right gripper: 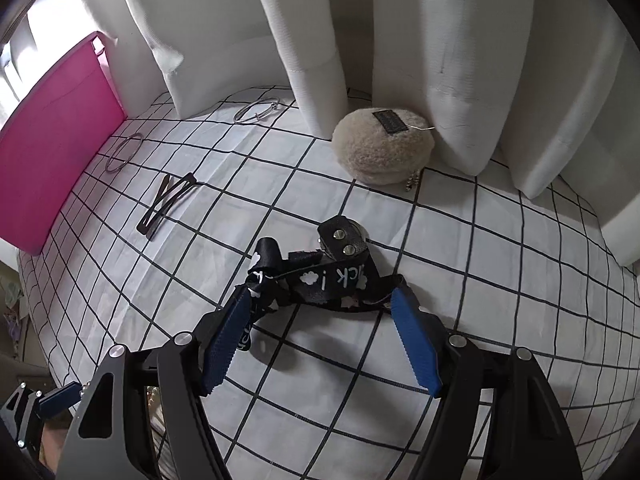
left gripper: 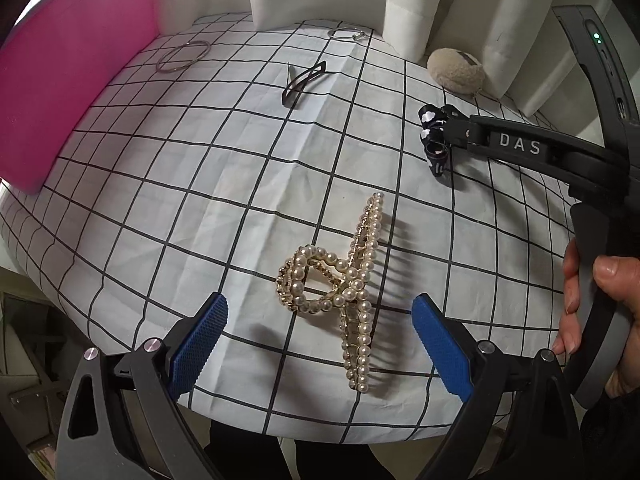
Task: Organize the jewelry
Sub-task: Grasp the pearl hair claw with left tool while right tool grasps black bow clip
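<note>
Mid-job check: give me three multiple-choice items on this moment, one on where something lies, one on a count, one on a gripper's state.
1. Where does the pearl hair claw lie?
A. between the left gripper's open fingers, on the checked cloth
B. inside the pink box
C. on top of the fluffy pouch

2. How many thin metal rings lie on the cloth near the curtain?
A. none
B. two
C. five

3. How does the right gripper stand?
A. shut on the black hair clip
B. open, fingers either side of the black printed strap
C. out of view

Answers:
1 A: the claw sits on the cloth ahead of the spread blue pads.
2 B: one ring lies by the pink box, another nearer the curtain.
3 B: both pads flank the strap, apart.
</note>
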Motion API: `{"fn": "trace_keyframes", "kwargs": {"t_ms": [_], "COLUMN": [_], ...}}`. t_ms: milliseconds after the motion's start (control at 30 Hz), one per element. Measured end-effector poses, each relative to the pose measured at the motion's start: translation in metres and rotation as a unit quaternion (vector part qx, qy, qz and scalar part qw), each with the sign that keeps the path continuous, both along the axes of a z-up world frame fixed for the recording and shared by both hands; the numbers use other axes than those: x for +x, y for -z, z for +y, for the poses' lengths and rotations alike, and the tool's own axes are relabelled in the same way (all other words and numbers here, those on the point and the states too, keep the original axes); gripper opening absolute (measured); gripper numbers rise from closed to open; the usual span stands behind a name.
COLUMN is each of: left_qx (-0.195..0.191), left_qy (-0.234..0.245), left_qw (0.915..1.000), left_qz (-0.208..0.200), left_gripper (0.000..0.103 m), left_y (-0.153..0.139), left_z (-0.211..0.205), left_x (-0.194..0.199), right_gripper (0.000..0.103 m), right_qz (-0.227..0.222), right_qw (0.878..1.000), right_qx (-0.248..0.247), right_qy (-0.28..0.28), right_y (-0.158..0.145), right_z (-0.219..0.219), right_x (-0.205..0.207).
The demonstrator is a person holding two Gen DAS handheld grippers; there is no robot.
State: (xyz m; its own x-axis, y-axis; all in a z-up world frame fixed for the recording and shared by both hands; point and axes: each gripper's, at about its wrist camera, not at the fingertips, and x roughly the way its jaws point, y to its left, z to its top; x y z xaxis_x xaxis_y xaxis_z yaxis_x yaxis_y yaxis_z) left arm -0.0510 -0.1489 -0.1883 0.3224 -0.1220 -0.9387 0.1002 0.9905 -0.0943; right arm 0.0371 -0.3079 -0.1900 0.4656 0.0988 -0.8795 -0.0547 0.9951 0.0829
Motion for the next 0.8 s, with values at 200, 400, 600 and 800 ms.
{"fn": "trace_keyframes", "kwargs": {"t_ms": [200,400,600,800], "left_qx": [-0.003,-0.006,0.018,0.042], "left_qy": [-0.012,-0.014,-0.01,-0.005], "left_qw": [0.9999,0.9999,0.9997,0.9989], "left_qz": [0.002,0.006,-0.01,-0.021], "left_gripper": [0.091,0.091,0.094,0.094], "left_y": [0.008,0.017,0.021,0.023], "left_z": [-0.005,-0.012,-0.023,-0.03], "left_x": [0.002,0.006,0.008,0.007], "right_gripper": [0.074,0.079,0.085,0.083], "right_qz": [0.006,0.01,-0.011,-0.021], "right_qw": [1.0,1.0,1.0,0.999], "right_qx": [0.005,0.019,0.0,-0.009], "right_qy": [-0.013,-0.01,-0.018,-0.023], "right_y": [0.007,0.014,0.019,0.019], "right_z": [0.005,0.006,0.014,0.017], "right_x": [0.011,0.014,0.014,0.011]}}
